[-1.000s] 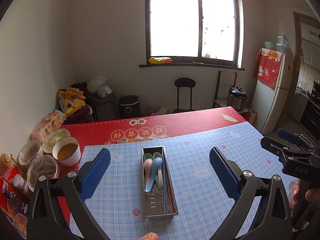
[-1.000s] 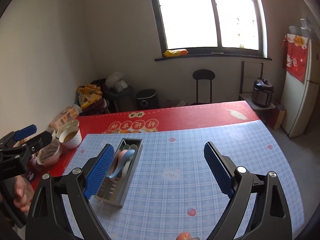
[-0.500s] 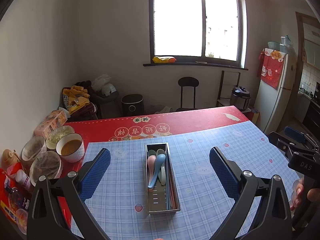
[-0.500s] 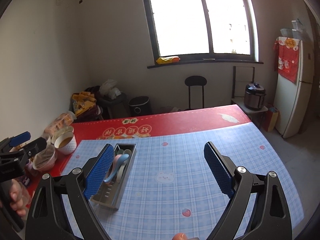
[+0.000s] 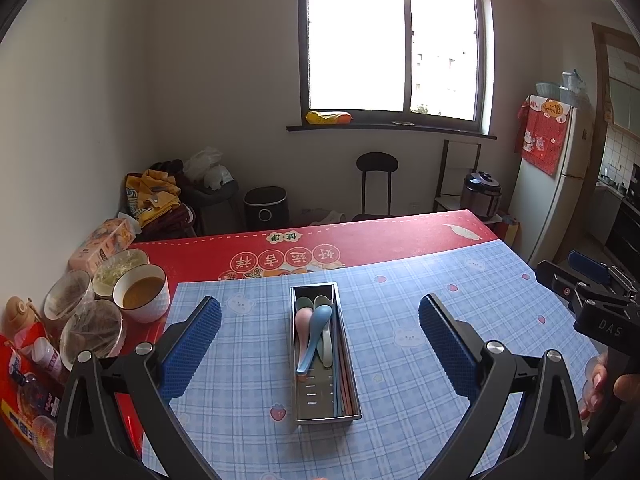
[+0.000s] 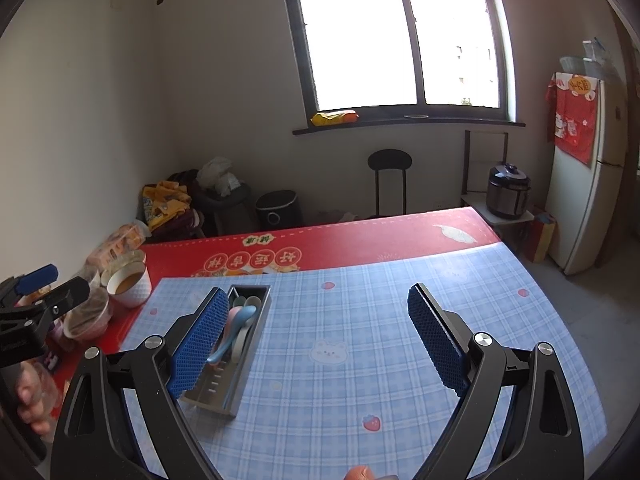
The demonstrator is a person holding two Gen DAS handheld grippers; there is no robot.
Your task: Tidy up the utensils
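Blue checked cloth (image 5: 248,364) covers the near desk, red mat (image 5: 384,240) beyond it. Steel tray (image 5: 325,414) lies on the cloth, lengthwise away from the left camera. Inside it: blue spoon (image 5: 316,334) over pink spoon (image 5: 302,322), green spoons behind, chopsticks (image 5: 345,376) along the tray's right wall. Left claw (image 5: 320,344) hangs above the tray, jaws wide apart, holding nothing. Right claw (image 6: 316,340) wide apart too, empty, over bare cloth right of the tray. Bowls (image 5: 140,292) crowd the desk's left edge.
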